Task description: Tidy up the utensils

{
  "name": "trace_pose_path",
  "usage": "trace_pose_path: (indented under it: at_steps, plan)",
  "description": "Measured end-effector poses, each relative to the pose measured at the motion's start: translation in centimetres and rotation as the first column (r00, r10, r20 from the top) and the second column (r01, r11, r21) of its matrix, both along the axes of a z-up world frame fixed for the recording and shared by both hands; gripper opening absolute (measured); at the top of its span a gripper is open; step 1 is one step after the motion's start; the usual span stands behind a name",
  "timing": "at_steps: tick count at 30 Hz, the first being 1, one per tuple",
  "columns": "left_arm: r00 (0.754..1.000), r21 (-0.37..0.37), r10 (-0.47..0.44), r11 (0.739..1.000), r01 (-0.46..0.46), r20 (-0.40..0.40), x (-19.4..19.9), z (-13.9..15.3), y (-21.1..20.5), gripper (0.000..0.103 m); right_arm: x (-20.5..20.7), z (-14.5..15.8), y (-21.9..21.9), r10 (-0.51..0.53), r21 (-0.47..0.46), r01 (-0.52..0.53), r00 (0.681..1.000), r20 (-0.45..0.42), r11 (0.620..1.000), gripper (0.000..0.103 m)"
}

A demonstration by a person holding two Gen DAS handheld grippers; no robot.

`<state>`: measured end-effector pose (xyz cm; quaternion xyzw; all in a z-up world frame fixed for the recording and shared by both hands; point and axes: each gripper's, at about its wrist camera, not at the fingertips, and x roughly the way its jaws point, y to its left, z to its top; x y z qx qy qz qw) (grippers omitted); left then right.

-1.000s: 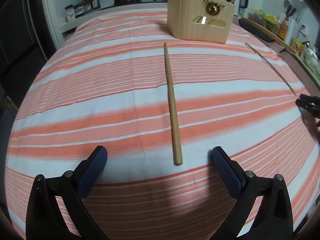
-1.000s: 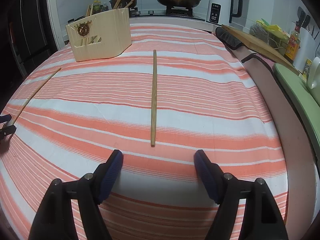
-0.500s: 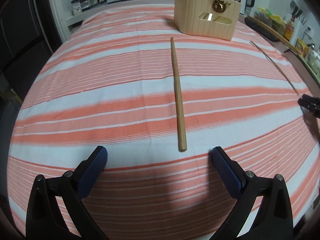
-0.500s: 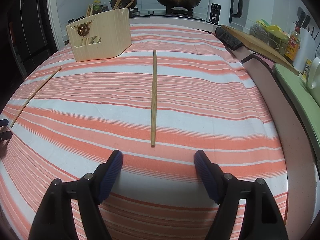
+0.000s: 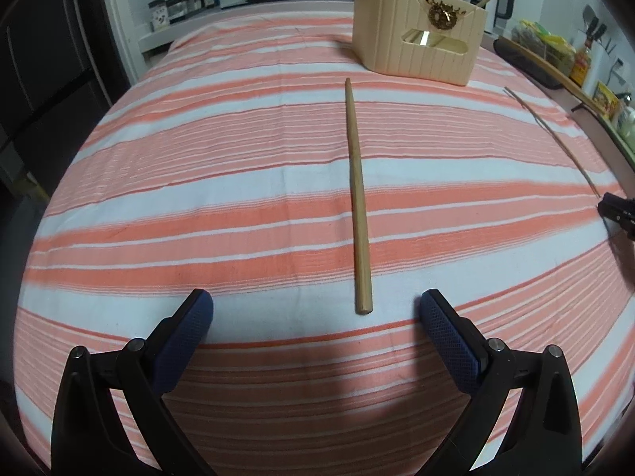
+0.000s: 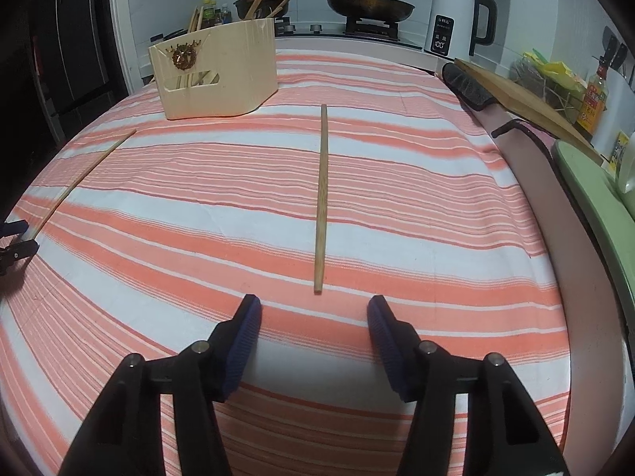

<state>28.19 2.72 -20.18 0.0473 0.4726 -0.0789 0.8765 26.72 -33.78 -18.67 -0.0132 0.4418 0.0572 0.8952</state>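
Two wooden chopsticks lie on the striped cloth. One chopstick [image 5: 356,198] lies lengthwise straight ahead of my open, empty left gripper [image 5: 313,313], its near end between the fingertips' line. It shows at the far left in the right wrist view [image 6: 79,182]. The other chopstick [image 6: 320,198] lies straight ahead of my open, empty right gripper [image 6: 313,309], its near end just beyond the fingertips; it shows at the right in the left wrist view [image 5: 555,139]. A beige utensil holder [image 5: 416,35] stands at the far end, also in the right wrist view [image 6: 216,75], with chopsticks in it.
The orange and white striped cloth [image 5: 198,198] covers the table. A wooden board [image 6: 524,99] and dark mat lie at the right edge. A kettle [image 6: 452,27], pans on a stove [image 6: 369,8] and bottles stand behind. A green tray [image 6: 587,182] sits right.
The left gripper has drawn back and then moved forward again towards its chopstick. The right gripper has edged closer to its chopstick and its fingers stand a little narrower.
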Motion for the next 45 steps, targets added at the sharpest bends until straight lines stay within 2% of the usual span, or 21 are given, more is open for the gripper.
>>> trace_pose_path:
  at_steps: [2,3,5,6,7,8,9,11,13,19,25,30,37,45]
  plan:
    - [1.000,0.006,0.006,1.000,-0.006,0.003,0.0,0.0,-0.2,0.103,0.3,0.0,-0.1,-0.002,0.004,0.002,1.000,0.001,1.000,0.052]
    - [1.000,0.003,0.003,1.000,-0.003,0.008,-0.1,0.0,-0.3,0.099,0.4,0.0,-0.1,-0.003,0.004,0.003,1.000,0.002,1.000,0.052]
    - [0.999,-0.005,-0.016,1.000,0.016,0.028,-0.5,0.4,-0.5,0.085,0.8,0.0,-0.1,-0.005,0.008,0.005,1.000,0.003,1.000,0.044]
    - [0.999,-0.011,-0.034,0.999,0.035,0.040,-0.9,0.6,-0.9,0.065,1.0,0.0,-0.1,-0.008,0.013,0.008,1.000,0.005,1.000,0.038]
    - [0.997,-0.011,-0.053,0.999,0.053,0.052,-1.1,0.8,-1.3,0.036,1.2,0.1,-0.2,-0.018,0.018,0.018,1.000,0.005,1.000,0.019]
    - [0.996,-0.005,-0.070,0.998,0.070,0.061,-1.2,1.0,-1.8,0.015,1.5,0.1,-0.3,-0.029,0.025,0.029,1.000,0.004,0.999,0.005]
    - [0.995,0.010,-0.079,0.997,0.078,0.064,-1.2,1.0,-2.2,0.005,1.8,0.1,-0.4,-0.039,0.038,0.039,0.999,0.005,0.999,0.005]
    - [0.993,0.032,-0.084,0.996,0.082,0.083,-1.1,1.3,-2.5,0.005,2.1,0.3,-0.5,-0.062,0.046,0.061,0.998,0.010,0.997,0.005]
    - [0.993,0.001,-0.072,0.997,0.072,0.098,-1.0,2.1,-2.0,0.005,1.8,1.4,-0.6,-0.075,0.044,0.073,0.996,0.043,0.996,0.005]
    - [0.984,-0.068,-0.046,0.996,0.058,0.171,-1.6,6.4,-0.5,0.005,-0.5,7.5,0.2,-0.052,0.003,0.053,0.984,0.172,0.999,0.005]
    - [0.959,-0.112,-0.060,0.989,0.094,0.278,-2.9,11.9,-0.3,0.005,-2.9,13.5,1.4,-0.027,0.001,0.028,0.953,0.301,1.000,0.005]
    - [0.932,-0.142,-0.075,0.981,0.134,0.355,-3.8,16.0,-0.8,0.005,-4.2,17.2,3.0,0.007,0.018,-0.014,0.927,0.376,1.000,0.005]
    - [0.917,-0.189,-0.086,0.967,0.171,0.389,-4.0,18.6,-1.7,0.005,-5.4,19.9,4.8,0.041,0.053,-0.070,0.901,0.431,0.996,0.005]
    - [0.917,-0.204,-0.098,0.961,0.189,0.386,-3.5,19.3,-2.5,0.005,-6.1,21.4,5.5,0.052,0.090,-0.105,0.885,0.462,0.990,0.005]
